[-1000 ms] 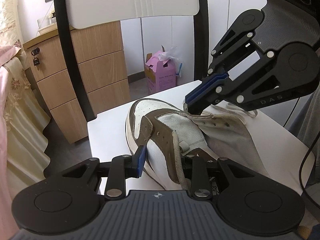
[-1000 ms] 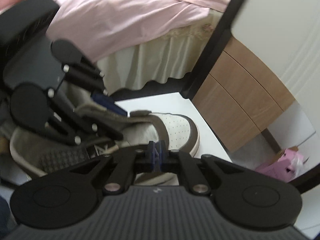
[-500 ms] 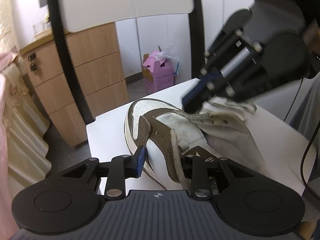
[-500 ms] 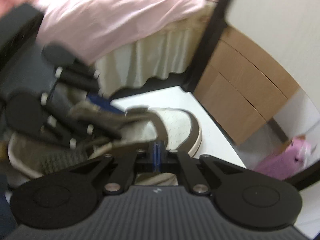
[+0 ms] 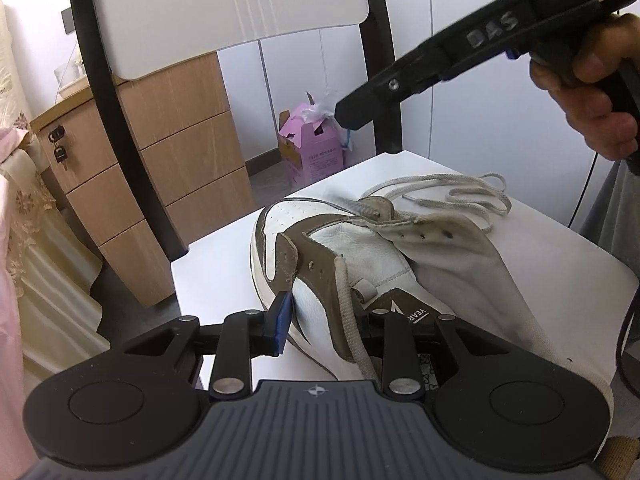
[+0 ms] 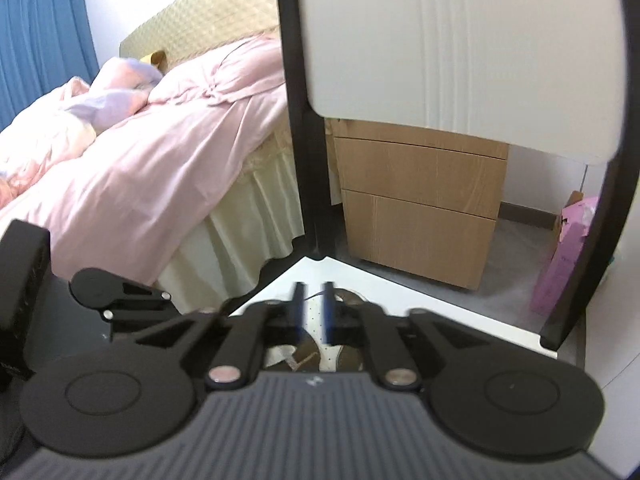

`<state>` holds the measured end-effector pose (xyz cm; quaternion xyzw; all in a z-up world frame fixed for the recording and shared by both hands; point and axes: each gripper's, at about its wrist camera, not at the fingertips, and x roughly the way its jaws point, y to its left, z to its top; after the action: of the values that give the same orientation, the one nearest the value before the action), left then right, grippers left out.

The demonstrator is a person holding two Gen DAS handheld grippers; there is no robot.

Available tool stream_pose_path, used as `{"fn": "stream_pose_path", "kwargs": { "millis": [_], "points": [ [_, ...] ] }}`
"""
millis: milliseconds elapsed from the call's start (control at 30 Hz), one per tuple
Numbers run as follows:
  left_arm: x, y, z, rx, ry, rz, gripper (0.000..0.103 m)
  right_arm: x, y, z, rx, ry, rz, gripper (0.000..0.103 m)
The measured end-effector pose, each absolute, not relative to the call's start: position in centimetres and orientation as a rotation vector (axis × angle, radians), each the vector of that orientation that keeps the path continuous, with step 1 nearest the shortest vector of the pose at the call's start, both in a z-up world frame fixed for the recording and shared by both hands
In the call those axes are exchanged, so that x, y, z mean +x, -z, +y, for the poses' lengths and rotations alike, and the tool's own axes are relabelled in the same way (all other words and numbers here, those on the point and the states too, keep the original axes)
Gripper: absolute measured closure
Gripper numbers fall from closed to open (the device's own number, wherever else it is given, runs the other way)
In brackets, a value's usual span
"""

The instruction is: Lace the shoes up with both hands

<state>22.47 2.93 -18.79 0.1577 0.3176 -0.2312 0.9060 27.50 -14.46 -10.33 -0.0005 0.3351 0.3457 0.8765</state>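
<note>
A white and brown sneaker [image 5: 360, 252] lies on the white chair seat [image 5: 216, 264], toe pointing away. Its grey lace [image 5: 460, 192] lies loose on the seat past the far eyelet flap. My left gripper [image 5: 320, 316] straddles the near eyelet flap and a lace strand [image 5: 347, 304], jaws apart. My right gripper [image 5: 352, 114] hangs in the air above the shoe's toe, holding nothing. In the right wrist view its fingers [image 6: 298, 304] are slightly apart over the shoe's toe [image 6: 316, 316].
The chair's white backrest [image 5: 224, 4] and black frame [image 5: 120, 128] rise behind the seat. A wooden drawer unit [image 5: 160, 168] and a pink box [image 5: 316, 152] stand on the floor behind. A bed with pink covers [image 6: 132, 168] is to the left.
My right gripper let go of the far eyelet flap, opened slightly, and lifted up and away from the shoe. The flap dropped back. My left gripper stayed put.
</note>
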Motion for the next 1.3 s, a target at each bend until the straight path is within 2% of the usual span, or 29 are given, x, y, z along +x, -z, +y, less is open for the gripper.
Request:
{"fn": "stream_pose_path", "kwargs": {
  "millis": [33, 67, 300, 400, 567, 900, 1300],
  "points": [
    [22.5, 18.8, 2.9, 0.323, 0.477, 0.656, 0.072, 27.5, 10.2, -14.7, 0.019, -0.724, 0.697, 0.068],
    [22.5, 18.8, 3.0, 0.319, 0.477, 0.656, 0.072, 27.5, 10.2, -14.7, 0.036, -0.733, 0.7, 0.066],
    [22.1, 19.2, 2.9, 0.327, 0.469, 0.631, 0.072, 27.7, 12.8, -11.1, -0.056, -0.761, 0.809, 0.067],
    [22.2, 19.2, 2.9, 0.32, 0.466, 0.633, 0.072, 27.9, 13.9, -10.1, -0.08, -0.739, 0.852, 0.1],
    [21.9, 19.3, 2.3, 0.37, 0.461, 0.621, 0.072, 27.8, 12.6, -11.0, 0.039, -0.667, 0.799, 0.101],
    [21.9, 19.5, 1.2, 0.411, 0.458, 0.615, 0.072, 27.1, 4.4, -12.7, 0.193, -0.643, 0.597, 0.101],
    [21.6, 19.7, -0.2, 0.465, 0.449, 0.608, 0.072, 27.0, -11.8, -13.9, 0.297, -0.717, 0.23, 0.101]
  ]
}}
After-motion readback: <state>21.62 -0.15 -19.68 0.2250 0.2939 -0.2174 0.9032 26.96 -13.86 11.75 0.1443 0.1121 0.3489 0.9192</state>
